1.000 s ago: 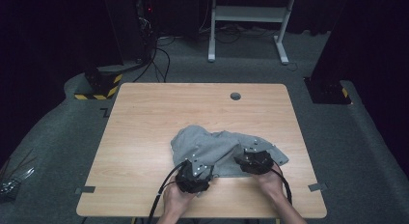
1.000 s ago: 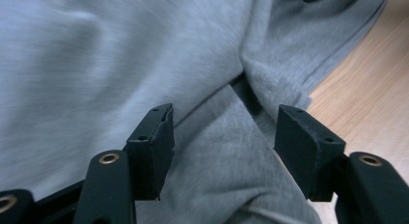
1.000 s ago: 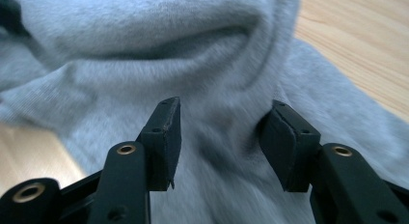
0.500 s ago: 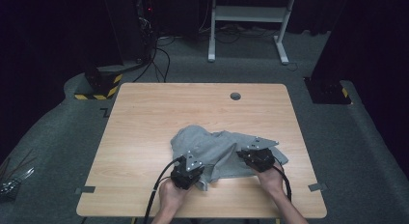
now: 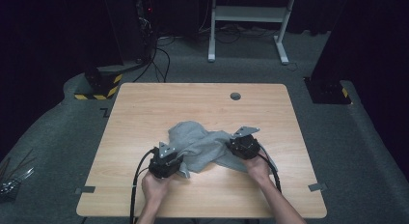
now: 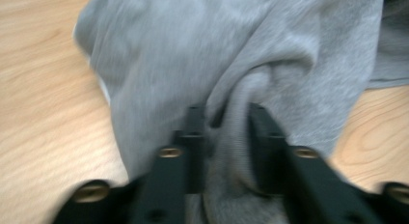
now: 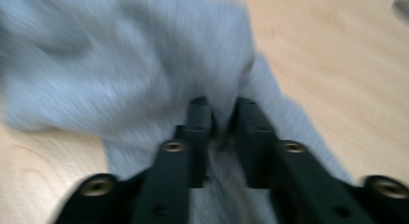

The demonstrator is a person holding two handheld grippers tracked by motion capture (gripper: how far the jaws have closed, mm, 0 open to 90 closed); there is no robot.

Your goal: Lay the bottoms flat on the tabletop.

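A crumpled grey cloth [image 5: 197, 142] lies near the front middle of the wooden table [image 5: 193, 98]. My left gripper [image 5: 171, 154] is at its near left edge. In the left gripper view a thick ribbed fold of the cloth [image 6: 193, 50] fills the gap of the left gripper [image 6: 226, 113] and touches both pads; its folds run toward the jaws. My right gripper [image 5: 238, 139] is at the cloth's right side. In the right gripper view the cloth [image 7: 120, 64] is pinched in the narrow gap of the right gripper [image 7: 223, 105]. Both pairs of jaws have just been opening, with cloth still between them.
A round grey cable hole [image 5: 235, 96] sits near the table's far edge. Tape marks [image 5: 86, 189] lie at the front corners. Beyond the table stand a white frame [image 5: 246, 14] and a yellow-and-black striped block [image 5: 99, 84] on the dark floor.
Both grippers moved left and a little away from the person, dragging the cloth with them. The cloth is more bunched, and its right edge has pulled inward.
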